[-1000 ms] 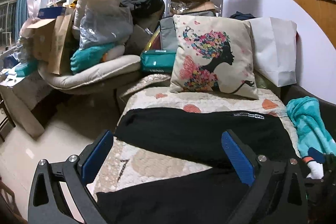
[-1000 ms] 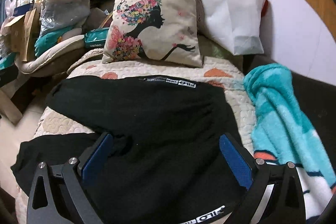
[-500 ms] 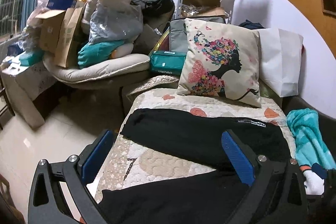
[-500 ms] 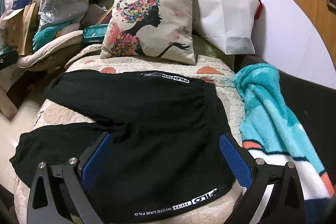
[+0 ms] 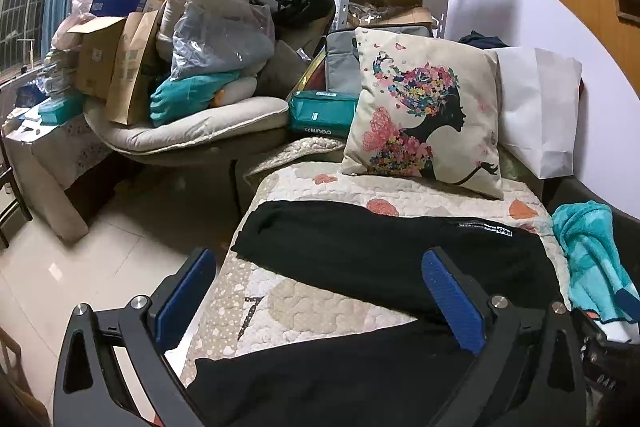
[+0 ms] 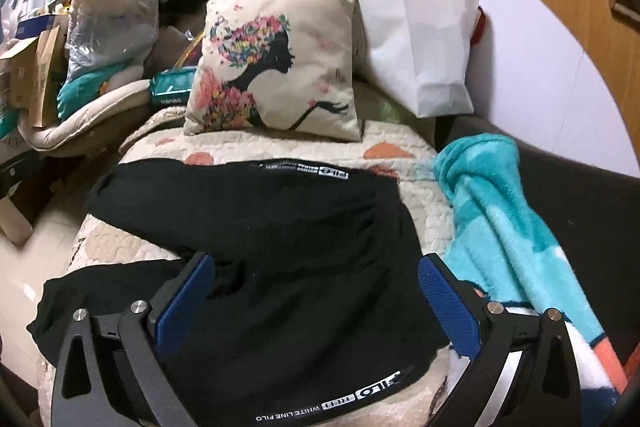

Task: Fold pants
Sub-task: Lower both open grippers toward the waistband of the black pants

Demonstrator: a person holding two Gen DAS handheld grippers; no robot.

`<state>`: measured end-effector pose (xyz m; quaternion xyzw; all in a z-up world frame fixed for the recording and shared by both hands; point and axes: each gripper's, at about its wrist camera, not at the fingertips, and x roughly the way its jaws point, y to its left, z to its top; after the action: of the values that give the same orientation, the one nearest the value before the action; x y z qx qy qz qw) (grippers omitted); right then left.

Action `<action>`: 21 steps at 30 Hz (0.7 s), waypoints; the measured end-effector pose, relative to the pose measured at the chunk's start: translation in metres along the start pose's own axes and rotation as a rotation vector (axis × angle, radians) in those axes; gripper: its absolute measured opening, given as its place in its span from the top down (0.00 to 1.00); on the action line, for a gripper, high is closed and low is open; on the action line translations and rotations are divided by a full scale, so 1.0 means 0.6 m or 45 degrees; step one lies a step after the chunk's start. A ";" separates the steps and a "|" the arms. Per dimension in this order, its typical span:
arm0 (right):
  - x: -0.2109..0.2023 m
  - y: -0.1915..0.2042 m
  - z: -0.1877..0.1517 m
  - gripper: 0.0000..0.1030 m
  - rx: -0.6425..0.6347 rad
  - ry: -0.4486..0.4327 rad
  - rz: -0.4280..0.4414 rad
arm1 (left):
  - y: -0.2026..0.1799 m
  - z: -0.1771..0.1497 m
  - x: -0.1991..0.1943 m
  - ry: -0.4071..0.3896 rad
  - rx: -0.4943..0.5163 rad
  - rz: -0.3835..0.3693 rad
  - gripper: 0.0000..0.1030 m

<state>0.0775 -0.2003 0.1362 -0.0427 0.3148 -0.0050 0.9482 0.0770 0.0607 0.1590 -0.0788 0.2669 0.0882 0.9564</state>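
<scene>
Two grippers hang above black pants (image 6: 256, 251) spread flat on a quilted cover (image 5: 320, 307). The left gripper (image 5: 320, 297) has its blue pads (image 5: 452, 301) wide apart with nothing between them; one leg runs across just ahead of it, the other leg lies below and nearer, and a bare strip of cover shows between the two legs. The right gripper (image 6: 316, 301) is likewise spread wide and empty, poised over the seat of the pants. A waistband with white lettering (image 6: 332, 403) lies below it at its near side, and a second white label (image 6: 304, 169) sits on the far edge, straight ahead. Both legs reach out to that gripper's left. Beyond the pants, ahead of both grippers, a floral pillow (image 6: 276, 67) leans upright beside a white bag (image 6: 420, 47). A teal blanket (image 6: 504, 227) lies to the right of the right gripper, just beside the pants.
</scene>
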 end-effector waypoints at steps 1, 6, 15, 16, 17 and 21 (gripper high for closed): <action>0.001 -0.002 0.007 0.00 0.001 -0.001 0.005 | 0.002 0.000 0.003 0.006 -0.006 0.003 0.00; -0.024 -0.013 0.063 0.00 -0.030 -0.148 -0.038 | 0.016 0.004 0.018 0.045 -0.050 0.004 0.00; 0.046 -0.007 0.129 0.00 -0.123 -0.010 0.095 | 0.048 0.005 0.068 0.154 -0.131 0.085 0.00; 0.055 -0.009 0.129 0.00 -0.116 0.006 0.107 | 0.049 0.003 0.073 0.166 -0.130 0.090 0.00; 0.064 -0.010 0.128 0.00 -0.113 0.021 0.116 | 0.048 0.001 0.078 0.178 -0.127 0.095 0.00; 0.097 -0.007 0.122 0.00 -0.133 0.054 0.131 | 0.039 -0.008 0.097 0.222 -0.099 0.106 0.00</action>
<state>0.1682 -0.2010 0.1602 -0.0757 0.3365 0.0590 0.9368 0.1185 0.0901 0.1220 -0.1121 0.3485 0.1308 0.9213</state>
